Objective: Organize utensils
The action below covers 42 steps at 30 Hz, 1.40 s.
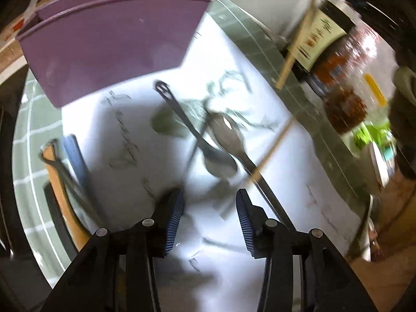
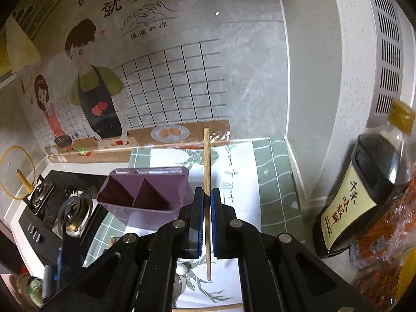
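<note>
The right gripper (image 2: 207, 202) is closed on a wooden chopstick (image 2: 207, 171), its blue pads pressed to either side of the shaft near the middle; the stick stands roughly upright, its top rising well above the fingertips and its lower end hanging free below them. In this view the purple utensil holder (image 2: 145, 195) stands just left of the gripper on the white and green mat (image 2: 273, 182), showing two empty compartments split by a divider. A gas stove (image 2: 65, 208) lies left of the holder, and a dark sauce bottle (image 2: 364, 195) stands well to its right.

The left gripper (image 1: 210, 202) is partly open with nothing between its blue pads (image 1: 174, 218); it points steeply down at the mat (image 1: 299, 169), nearer the camera than the holder (image 1: 109, 52). Just ahead of its fingertips, between them and the holder, lie two metal spoons: a dark-handled spoon (image 1: 208, 153) and a second spoon (image 1: 231, 137) crossing beside it. A loose chopstick (image 1: 270, 153) lies slanted across the second spoon's handle. The picture is blurred, so I cannot tell whether the fingers touch the mat. The held chopstick (image 1: 299, 33) shows to the right of the holder, in front of the sauce bottle (image 1: 327, 33)
</note>
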### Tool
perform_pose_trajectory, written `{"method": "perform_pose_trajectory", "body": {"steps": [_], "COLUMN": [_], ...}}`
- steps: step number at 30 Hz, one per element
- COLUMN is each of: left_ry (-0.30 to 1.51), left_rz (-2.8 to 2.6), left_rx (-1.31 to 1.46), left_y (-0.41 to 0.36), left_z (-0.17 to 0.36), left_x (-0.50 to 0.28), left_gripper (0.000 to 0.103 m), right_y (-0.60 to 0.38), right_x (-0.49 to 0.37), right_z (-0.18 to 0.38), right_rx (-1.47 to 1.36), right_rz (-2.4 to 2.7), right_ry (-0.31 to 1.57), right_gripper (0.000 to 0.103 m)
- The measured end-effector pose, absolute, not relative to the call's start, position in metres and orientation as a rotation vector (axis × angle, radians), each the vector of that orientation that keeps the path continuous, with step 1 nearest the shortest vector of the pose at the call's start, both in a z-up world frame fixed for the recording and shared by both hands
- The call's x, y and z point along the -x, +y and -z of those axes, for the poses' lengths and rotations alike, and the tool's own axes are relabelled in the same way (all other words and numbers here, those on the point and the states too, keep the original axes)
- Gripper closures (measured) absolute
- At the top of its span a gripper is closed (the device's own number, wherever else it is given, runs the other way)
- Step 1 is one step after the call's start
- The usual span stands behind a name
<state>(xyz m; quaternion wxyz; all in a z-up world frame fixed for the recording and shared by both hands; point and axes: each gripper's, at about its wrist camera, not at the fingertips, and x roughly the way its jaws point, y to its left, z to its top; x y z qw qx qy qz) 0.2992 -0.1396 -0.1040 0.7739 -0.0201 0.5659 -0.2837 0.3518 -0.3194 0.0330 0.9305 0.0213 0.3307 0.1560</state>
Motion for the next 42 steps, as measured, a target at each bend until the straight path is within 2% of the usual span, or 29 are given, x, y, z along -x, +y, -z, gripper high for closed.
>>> {"method": "perform_pose_trajectory", "body": {"steps": [4, 10, 19, 21, 24, 29, 37, 42], "left_ry": [1.161, 1.124, 1.208, 1.226, 1.204, 1.140, 0.909, 0.838], "left_rz": [0.589, 0.587, 0.512, 0.484, 0.460, 0.426, 0.332, 0.276], "left_rx": [-0.077, -0.164, -0.219, -0.250, -0.281, -0.177, 0.002, 0.044], "left_y": [-0.151, -0.177, -0.213, -0.219, -0.223, -0.203, -0.135, -0.112], "left_z": [0.086, 0.072, 0.090, 0.098, 0.105, 0.091, 0.024, -0.004], "left_x": [-0.291, -0.328, -0.389, -0.393, -0.388, -0.374, -0.323, -0.311], "left_gripper": [0.059, 0.059, 0.060, 0.064, 0.079, 0.081, 0.081, 0.081], "right_y": [-0.325, -0.333, -0.344, -0.344, -0.340, -0.329, -0.297, -0.281], "right_x": [-0.350, -0.344, -0.334, -0.332, -0.331, -0.331, -0.325, -0.323], "right_z": [-0.029, -0.027, -0.025, -0.022, -0.018, -0.015, -0.020, -0.024], "right_rx": [-0.041, -0.061, -0.071, -0.070, -0.057, -0.052, 0.013, 0.036], "right_rz": [-0.312, -0.303, -0.268, -0.269, -0.276, -0.308, -0.375, -0.405], "right_ry": [0.690, 0.689, 0.701, 0.710, 0.721, 0.734, 0.719, 0.713], "right_gripper": [0.098, 0.098, 0.098, 0.098, 0.098, 0.098, 0.098, 0.098]}}
